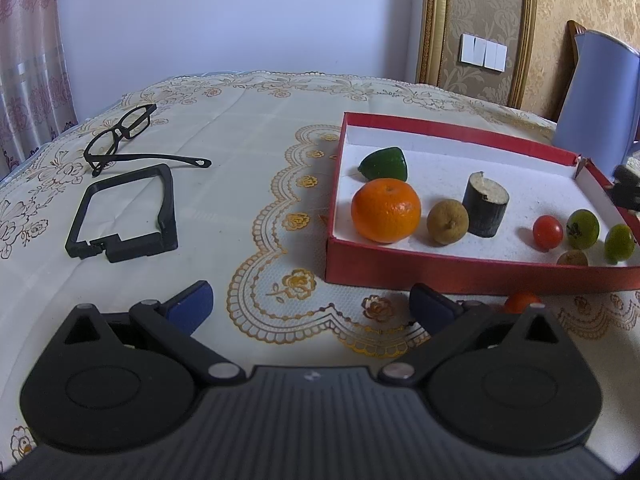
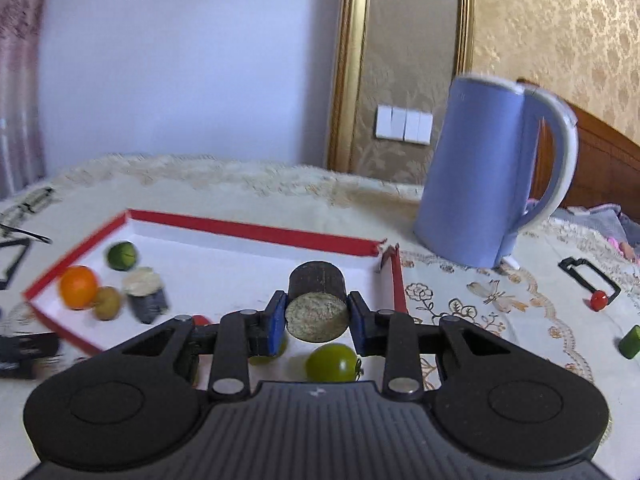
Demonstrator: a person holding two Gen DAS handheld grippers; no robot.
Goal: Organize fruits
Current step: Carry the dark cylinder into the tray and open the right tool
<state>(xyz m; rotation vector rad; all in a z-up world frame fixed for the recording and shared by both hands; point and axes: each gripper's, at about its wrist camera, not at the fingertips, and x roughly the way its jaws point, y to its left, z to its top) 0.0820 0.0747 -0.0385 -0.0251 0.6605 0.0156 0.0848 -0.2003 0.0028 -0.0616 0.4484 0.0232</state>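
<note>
Right gripper (image 2: 316,316): its blue-padded fingers (image 2: 276,322) are clamped on a short dark-skinned cylinder of cut stalk with a pale fibrous end (image 2: 317,309), held above the near right part of the box.
Held piece, axis: its long axis runs roughly along the fingers, one pale cut face turned toward the camera, the dark rounded side on top.
Left gripper (image 1: 311,307): fingers (image 1: 191,305) spread wide apart with nothing between them, low over the tabletop (image 1: 240,160) just in front of the box's near wall.
Box: a shallow red cardboard box with a white lining (image 1: 460,270); its far right corner is torn open.
Left group in box: a round orange mandarin (image 1: 386,210), a brownish wrinkled round fruit (image 1: 447,222) just beside it, a second dark stalk cylinder (image 1: 485,209) standing upright with its cut face up, and a dark green fruit (image 1: 384,164) behind them.
Right group in box: a small red tomato (image 1: 547,232) and two green tomatoes (image 1: 583,229); a small brownish fruit near the wall is too hidden to identify, possibly another of the wrinkled kind.
Outside the box: a small red-orange tomato (image 1: 520,302) beside the left gripper; a red cherry tomato (image 2: 599,300) and a green block (image 2: 630,342) on the cloth to the right.
Also on the tabletop: black-framed spectacles (image 1: 120,136), a black plastic frame (image 1: 124,216), a lavender-blue electric kettle (image 2: 488,172).
</note>
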